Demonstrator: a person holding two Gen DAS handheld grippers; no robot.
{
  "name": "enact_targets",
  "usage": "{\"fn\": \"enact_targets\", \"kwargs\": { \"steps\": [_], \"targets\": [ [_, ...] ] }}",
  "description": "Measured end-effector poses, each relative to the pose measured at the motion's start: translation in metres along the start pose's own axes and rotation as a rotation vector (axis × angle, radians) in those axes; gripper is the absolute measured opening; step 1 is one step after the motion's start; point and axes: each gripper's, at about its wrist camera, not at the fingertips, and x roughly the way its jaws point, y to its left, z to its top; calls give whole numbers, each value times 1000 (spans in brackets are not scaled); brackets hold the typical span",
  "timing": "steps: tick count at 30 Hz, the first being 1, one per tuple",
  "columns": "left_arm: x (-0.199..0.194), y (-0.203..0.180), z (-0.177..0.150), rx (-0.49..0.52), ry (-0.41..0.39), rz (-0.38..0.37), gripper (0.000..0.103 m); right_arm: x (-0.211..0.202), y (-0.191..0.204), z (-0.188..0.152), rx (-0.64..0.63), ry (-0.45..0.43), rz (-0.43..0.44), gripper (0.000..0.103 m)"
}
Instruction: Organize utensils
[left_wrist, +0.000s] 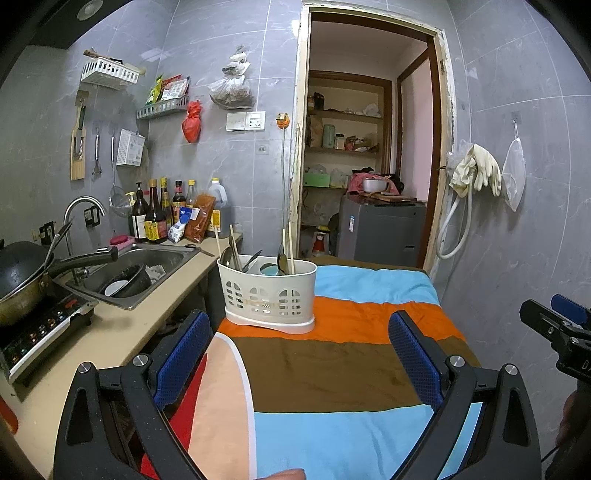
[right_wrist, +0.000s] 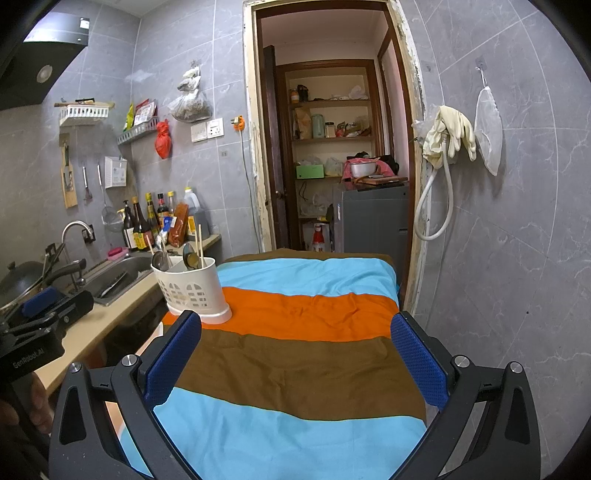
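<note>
Utensils sit out of my reach for now, so I start with what is closest. My left gripper (left_wrist: 299, 354) is spread wide, its blue pads (left_wrist: 413, 360) well apart with nothing between them. My right gripper (right_wrist: 295, 354) is spread just as wide and holds nothing either. Both hang above the striped cloth (right_wrist: 303, 354) that covers the table, over its brown band, with a light blue band nearer me and an orange one farther on. In the left view my right gripper shows at the right edge, off to the side of the table.

Farther along, on the orange stripe at the cloth's left edge, the cream utensil holder (left_wrist: 267, 295) stands upright on its base. Inside it I can see spoons (right_wrist: 190, 254) with their bowls up, and pale chopsticks (left_wrist: 291, 245) leaning out of the top; which compartment each is in I cannot tell.

Left of the table runs the counter (left_wrist: 122, 332) with the steel sink (left_wrist: 147, 269), a pan (left_wrist: 26, 277) on the cooktop, and a row of sauce bottles (left_wrist: 159, 214) against the grey tiled wall. Beyond the table's far end an open doorway (right_wrist: 332, 147) shows pantry shelves.
</note>
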Motion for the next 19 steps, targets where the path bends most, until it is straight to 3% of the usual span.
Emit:
{"fn": "enact_targets", "kwargs": {
  "steps": [19],
  "targets": [
    [0,-2,-2,-3,2,-2,95,0,0,2,-1,2,1,103]
  ]
}}
